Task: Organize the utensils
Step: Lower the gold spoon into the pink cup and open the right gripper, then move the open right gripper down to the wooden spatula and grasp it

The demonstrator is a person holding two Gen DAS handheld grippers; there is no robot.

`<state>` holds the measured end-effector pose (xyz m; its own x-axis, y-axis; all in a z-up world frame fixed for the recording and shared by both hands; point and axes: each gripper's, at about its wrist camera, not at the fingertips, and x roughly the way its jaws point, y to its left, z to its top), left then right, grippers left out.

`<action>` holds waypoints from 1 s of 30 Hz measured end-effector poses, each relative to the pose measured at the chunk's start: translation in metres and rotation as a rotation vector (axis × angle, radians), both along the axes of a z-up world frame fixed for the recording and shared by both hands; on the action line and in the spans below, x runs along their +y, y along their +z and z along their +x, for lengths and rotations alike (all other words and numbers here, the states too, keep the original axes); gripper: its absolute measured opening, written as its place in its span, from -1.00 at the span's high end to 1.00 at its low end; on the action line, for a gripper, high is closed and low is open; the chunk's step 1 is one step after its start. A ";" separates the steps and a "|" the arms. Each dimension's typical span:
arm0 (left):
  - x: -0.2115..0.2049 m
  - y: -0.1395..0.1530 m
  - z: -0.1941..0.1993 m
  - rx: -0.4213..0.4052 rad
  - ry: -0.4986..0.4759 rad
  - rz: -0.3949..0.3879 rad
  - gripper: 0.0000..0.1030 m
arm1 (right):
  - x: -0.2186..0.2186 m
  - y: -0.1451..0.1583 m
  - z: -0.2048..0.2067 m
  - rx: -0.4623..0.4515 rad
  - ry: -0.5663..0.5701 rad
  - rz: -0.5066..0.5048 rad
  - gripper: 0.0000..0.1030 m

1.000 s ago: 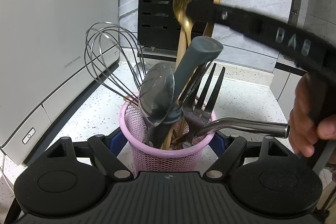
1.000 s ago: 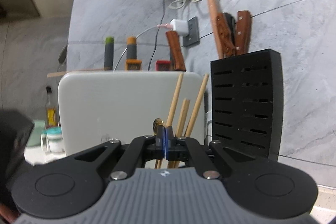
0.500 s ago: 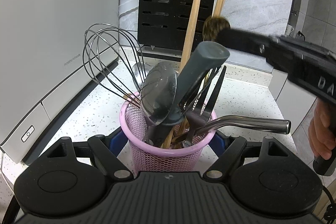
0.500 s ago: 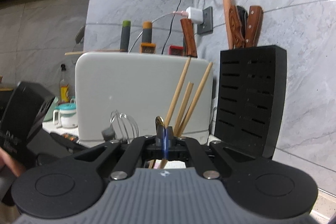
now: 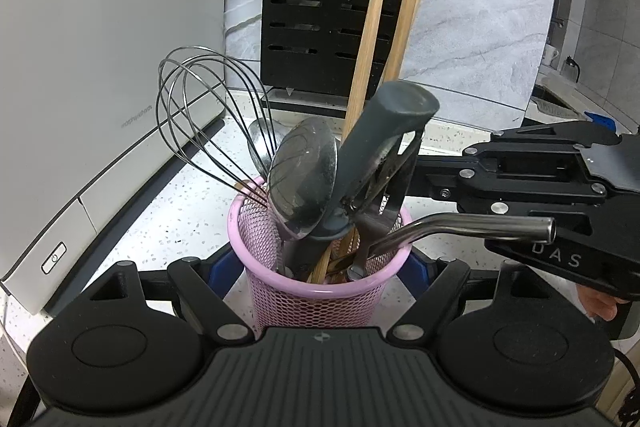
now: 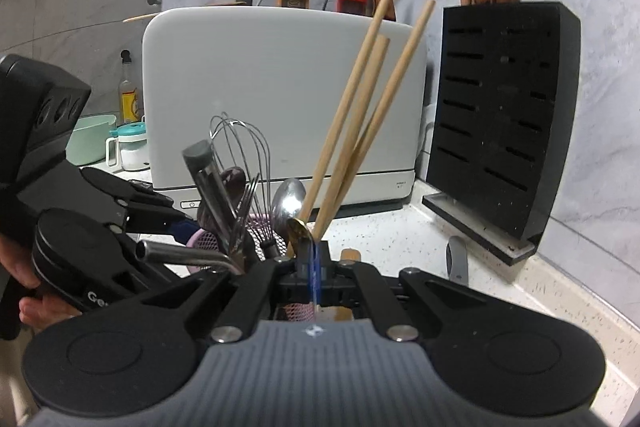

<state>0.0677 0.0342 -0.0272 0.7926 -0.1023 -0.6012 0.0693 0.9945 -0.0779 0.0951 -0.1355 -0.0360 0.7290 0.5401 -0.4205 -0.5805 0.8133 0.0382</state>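
The left gripper [image 5: 320, 267] clamps the pink mesh utensil cup [image 5: 318, 291] from both sides, its blue pads [image 5: 222, 263] pressed against the cup's wall low on the speckled countertop [image 5: 176, 211]. The cup is crowded: a wire whisk [image 5: 208, 115] leans toward the white appliance [image 5: 100, 67] on the left, a steel ladle bowl [image 5: 304, 179] faces the camera, a grey-handled tool [image 5: 384, 131] tilts right, three long wooden sticks [image 5: 376, 27] rise toward the black knife block [image 5: 332, 15], and a bent steel tube handle [image 5: 472, 227] juts out to the right over the rim.

The right gripper [image 6: 314, 267] reaches in from the right side of the cup, its jaws fully closed on the handle of a gold spoon [image 6: 300, 231], whose bowl stands up just in front of the fingertips. In the right wrist view that spoon sits directly beside the silver spoon [image 6: 289, 203] and the base of the wooden sticks, just at the near edge of the pink cup. Whether the spoon's lower end is already inside the cup is hidden by the gripper body.
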 end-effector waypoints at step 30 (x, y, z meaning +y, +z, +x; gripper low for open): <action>-0.005 0.003 0.015 -0.029 0.091 0.078 -0.79 | -0.021 -0.026 0.054 0.225 -0.324 -0.116 0.51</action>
